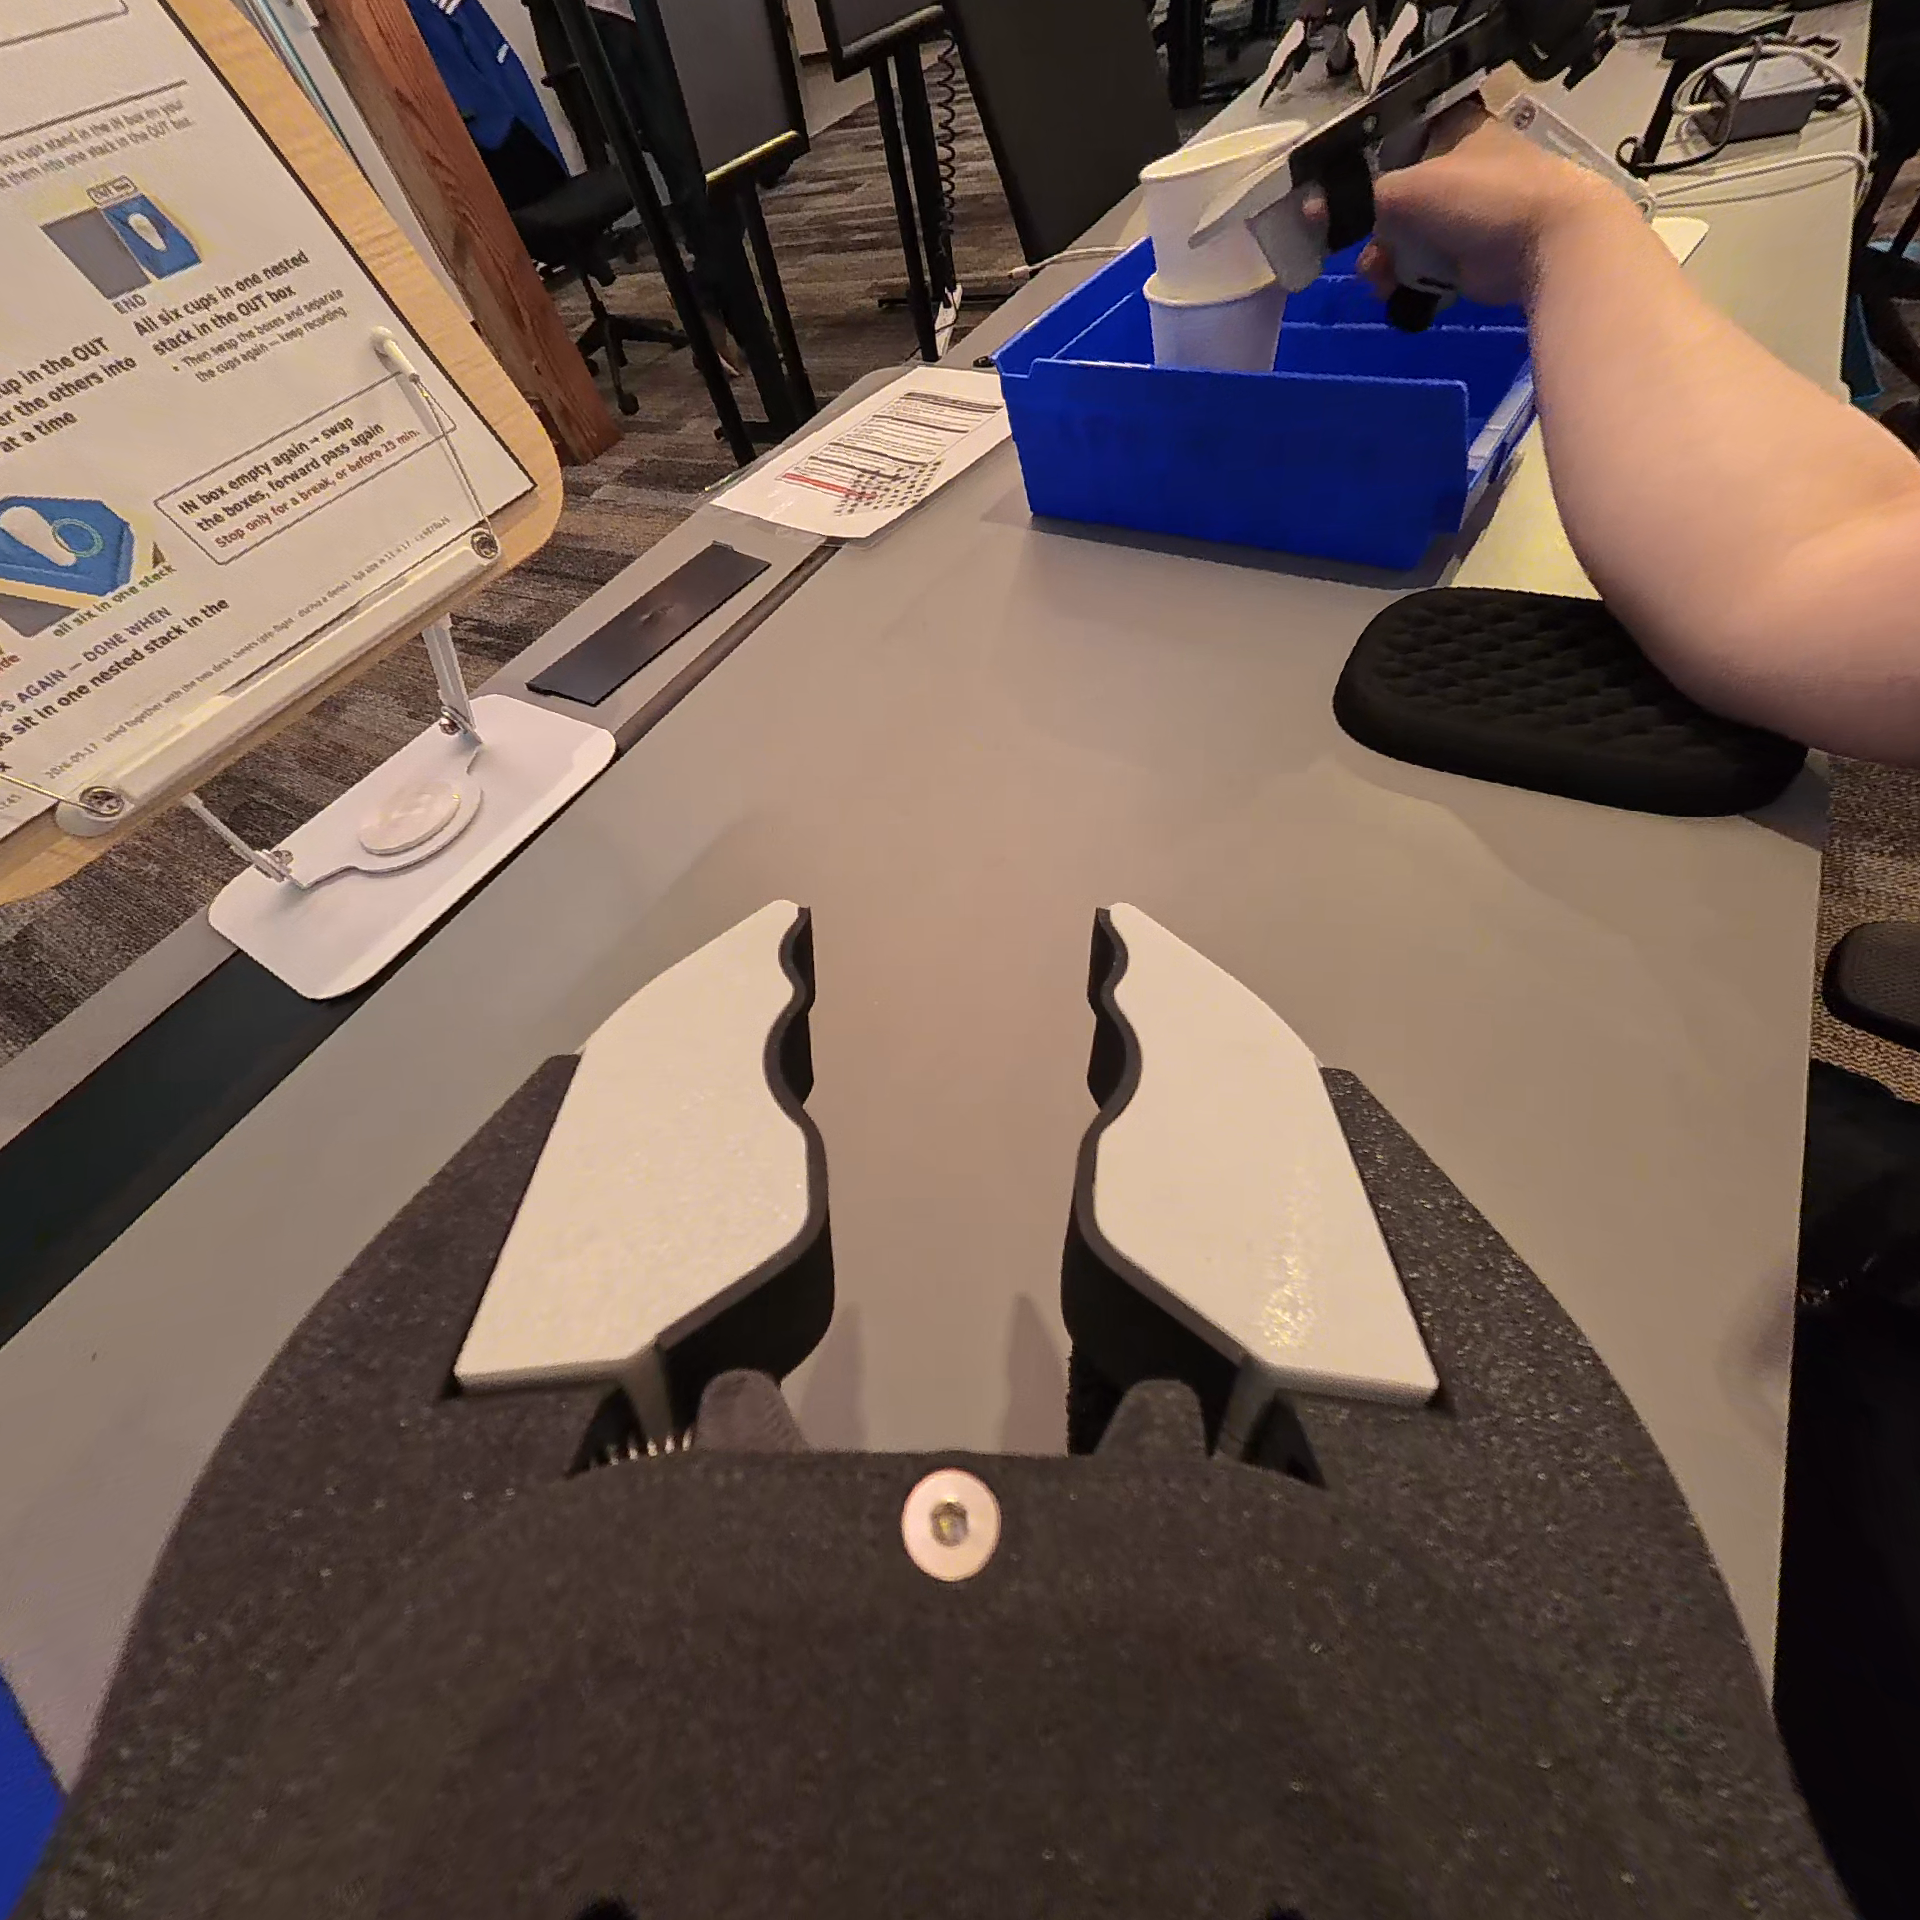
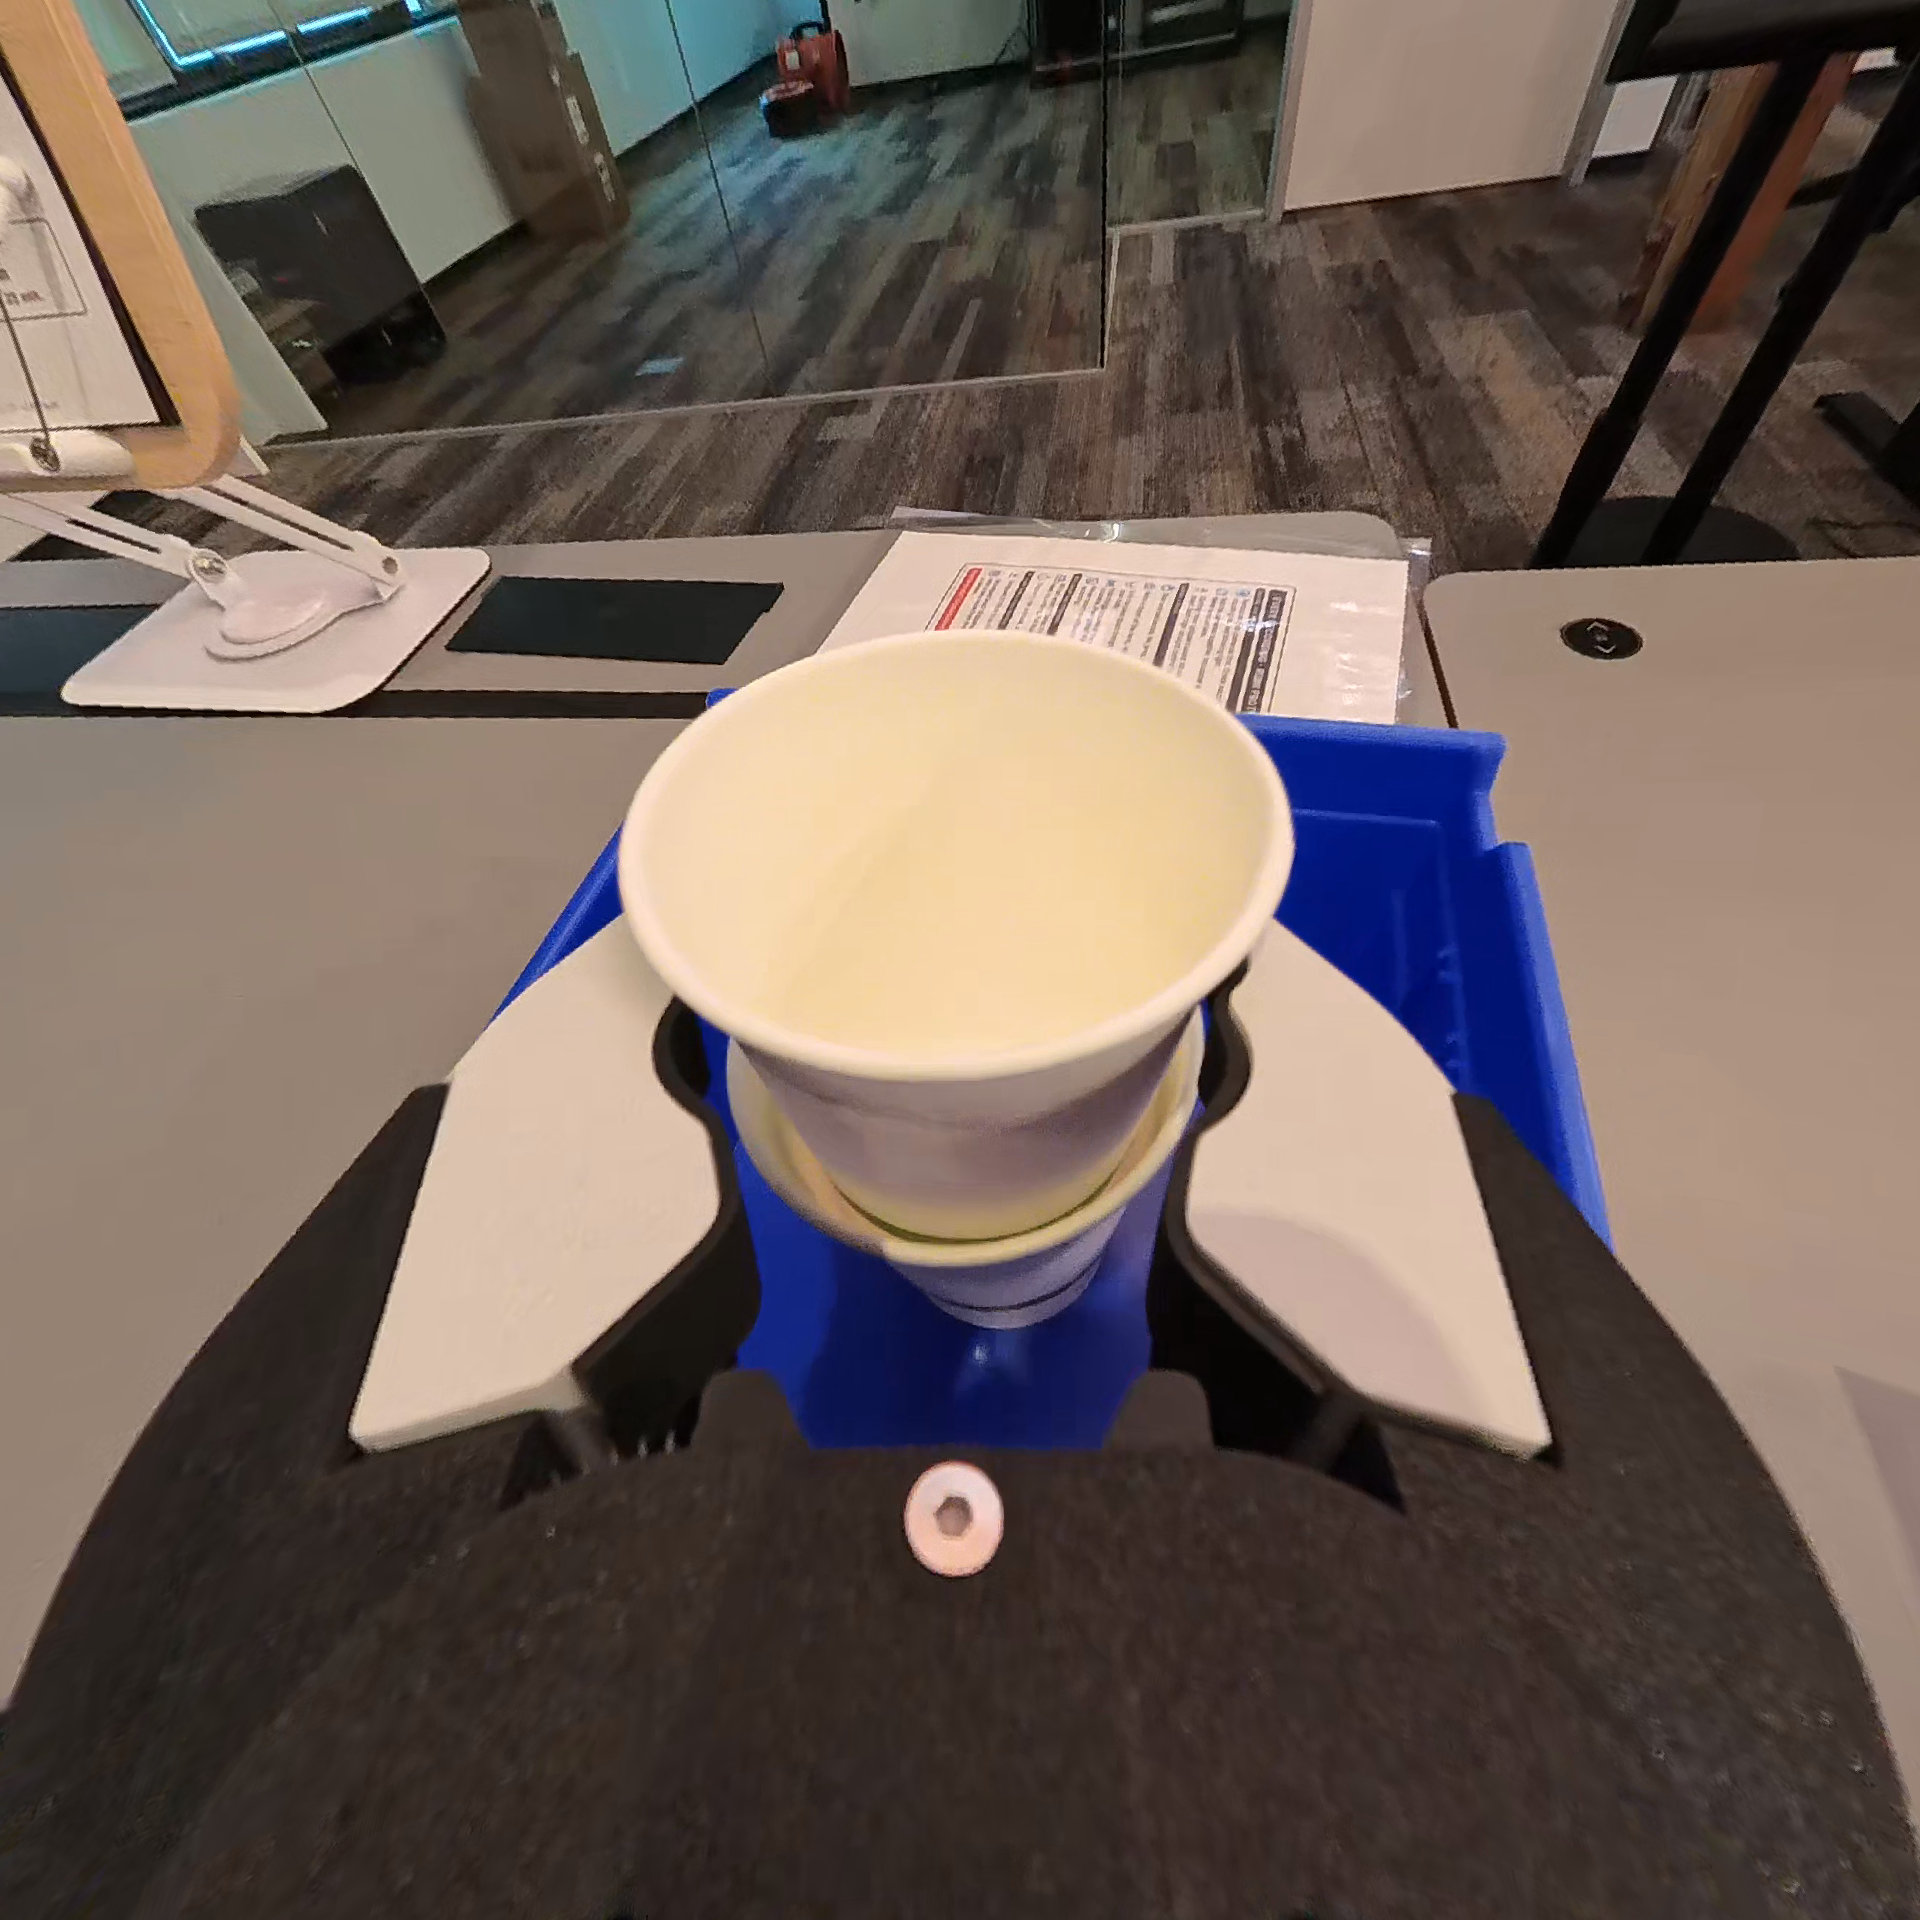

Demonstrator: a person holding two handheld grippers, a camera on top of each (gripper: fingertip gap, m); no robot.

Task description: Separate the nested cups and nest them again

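Right gripper (image 2: 956, 1101) jaws pinch the top cup (image 2: 951, 883) below its rim, its base sitting in the lower cup (image 2: 987, 1247) standing in the blue bin (image 2: 1455, 883): probably mid-nesting or mid-separating. Left gripper (image 1: 951, 997) idles over the table (image 1: 1039, 727), jaws spread, nothing between.

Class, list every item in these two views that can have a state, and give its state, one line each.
Left gripper: open, empty, over the table.
Right gripper: shut on the top cup.
Top cup: upright, partly nested in the lower cup.
Lower cup: upright in the blue bin.
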